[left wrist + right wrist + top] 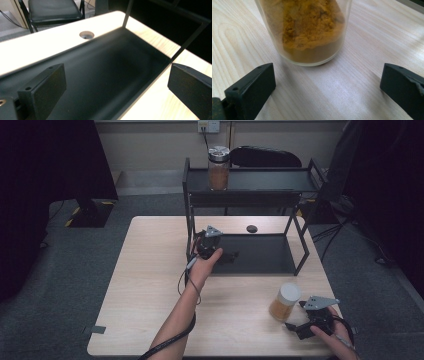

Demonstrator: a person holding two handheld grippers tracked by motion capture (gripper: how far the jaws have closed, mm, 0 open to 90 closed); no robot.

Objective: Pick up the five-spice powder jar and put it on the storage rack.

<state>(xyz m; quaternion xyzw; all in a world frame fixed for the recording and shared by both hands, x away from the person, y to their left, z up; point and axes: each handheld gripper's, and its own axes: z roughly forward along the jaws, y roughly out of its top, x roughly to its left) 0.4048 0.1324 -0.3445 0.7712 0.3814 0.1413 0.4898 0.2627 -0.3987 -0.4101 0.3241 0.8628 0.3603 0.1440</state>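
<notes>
A glass jar of yellow-orange powder (285, 302) with a white lid stands near the table's front right. My right gripper (296, 325) sits just in front of it, open, and the jar (304, 30) stands just beyond its jaws, apart from them. My left gripper (231, 255) is open over the left end of the black lower tray (265, 255) of a two-level black rack. In the left gripper view its jaws stand wide with only the tray (105, 75) between them. A second jar of brown powder (218, 168) with a metal lid stands on the rack's top shelf (265, 180).
The wooden table (150, 285) has a round cable hole (252, 228) behind the rack. The rack's thin black posts (189, 215) rise at the tray's corners. A black chair (265, 156) stands beyond the table. Dark curtains hang at both sides.
</notes>
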